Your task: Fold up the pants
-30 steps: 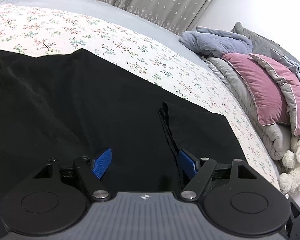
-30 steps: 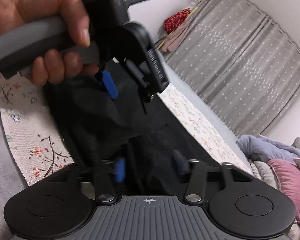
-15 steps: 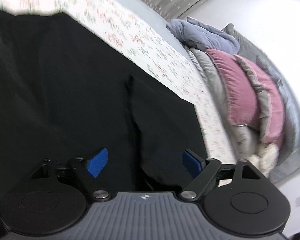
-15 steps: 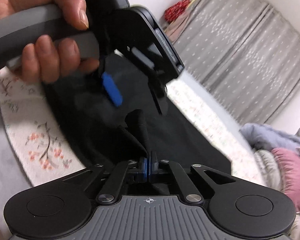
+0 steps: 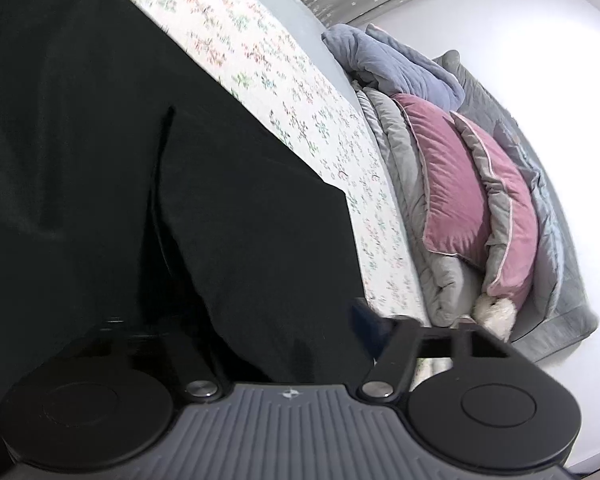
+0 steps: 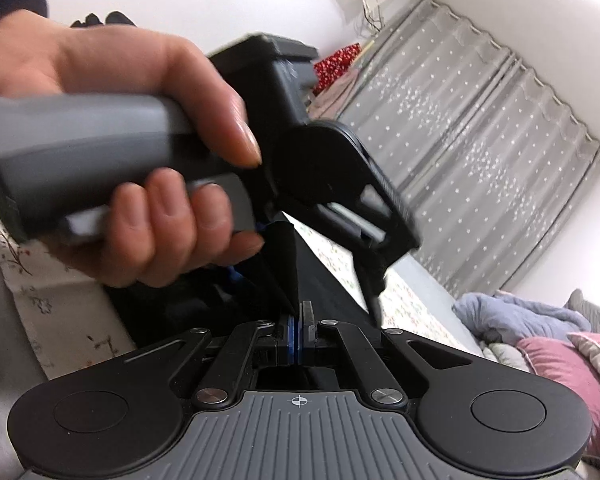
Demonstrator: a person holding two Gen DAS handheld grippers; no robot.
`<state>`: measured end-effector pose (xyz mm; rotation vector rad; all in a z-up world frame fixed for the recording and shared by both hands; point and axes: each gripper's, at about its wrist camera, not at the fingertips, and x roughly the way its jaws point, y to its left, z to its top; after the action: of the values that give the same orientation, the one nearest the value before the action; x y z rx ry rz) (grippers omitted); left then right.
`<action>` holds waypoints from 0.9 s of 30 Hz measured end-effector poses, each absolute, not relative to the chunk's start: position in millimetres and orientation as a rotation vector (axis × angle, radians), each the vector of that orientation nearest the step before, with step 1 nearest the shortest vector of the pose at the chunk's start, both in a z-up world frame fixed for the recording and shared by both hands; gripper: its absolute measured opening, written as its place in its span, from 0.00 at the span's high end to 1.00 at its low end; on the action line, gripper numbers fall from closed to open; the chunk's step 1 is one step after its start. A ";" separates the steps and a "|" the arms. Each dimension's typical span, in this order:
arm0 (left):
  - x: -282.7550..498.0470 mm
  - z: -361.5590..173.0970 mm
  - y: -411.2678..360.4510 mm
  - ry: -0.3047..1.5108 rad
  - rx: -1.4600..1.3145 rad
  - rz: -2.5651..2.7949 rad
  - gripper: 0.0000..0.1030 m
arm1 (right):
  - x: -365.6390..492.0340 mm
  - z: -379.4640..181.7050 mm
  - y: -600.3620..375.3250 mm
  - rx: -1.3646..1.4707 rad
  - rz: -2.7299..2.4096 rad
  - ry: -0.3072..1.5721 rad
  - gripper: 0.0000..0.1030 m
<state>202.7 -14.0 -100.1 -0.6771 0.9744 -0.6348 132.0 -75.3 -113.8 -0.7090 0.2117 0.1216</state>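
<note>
right gripper (image 6: 299,334) just clamped black fabric pants (image 6: 288,256) at lower centre; left gripper (image 5: 284,320) jaws closing around cloth, grip unclear; lift next.

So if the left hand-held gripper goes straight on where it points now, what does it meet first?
Most likely the black pants: the left hand-held gripper points down onto them, with cloth already between its fingers. Beyond them lies the floral bedspread; depth is unclear.

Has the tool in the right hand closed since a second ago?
Yes. The right gripper had its fingers apart over the black pants; now they are pinched together on a fold of them, lifted off the floral sheet.
</note>
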 end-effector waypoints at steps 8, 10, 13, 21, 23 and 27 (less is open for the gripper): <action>203.2 -93.9 -20.2 0.960 -0.515 -0.595 0.81 | 126.4 -115.0 -75.2 -0.732 0.123 0.179 1.00; 202.7 -94.8 -18.9 0.958 -0.523 -0.593 0.82 | 124.0 -114.8 -74.4 -0.738 0.120 0.172 1.00; 203.5 -93.3 -17.0 0.947 -0.543 -0.610 0.82 | 122.3 -115.9 -74.6 -0.747 0.122 0.163 1.00; 217.5 -104.8 -9.5 1.027 -0.659 -0.694 0.66 | 100.5 -128.1 -67.6 -0.775 0.134 0.136 1.00; 217.9 -103.1 -11.0 1.028 -0.644 -0.695 0.66 | 98.0 -128.9 -66.8 -0.783 0.132 0.135 1.00; 214.3 -92.7 -15.5 0.992 -0.541 -0.649 0.82 | 100.3 -129.9 -65.6 -0.772 0.121 0.141 1.00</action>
<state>214.3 -15.5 -92.7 -0.5406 0.9918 -0.6494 100.3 -65.6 -129.9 -0.7718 0.1414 0.1211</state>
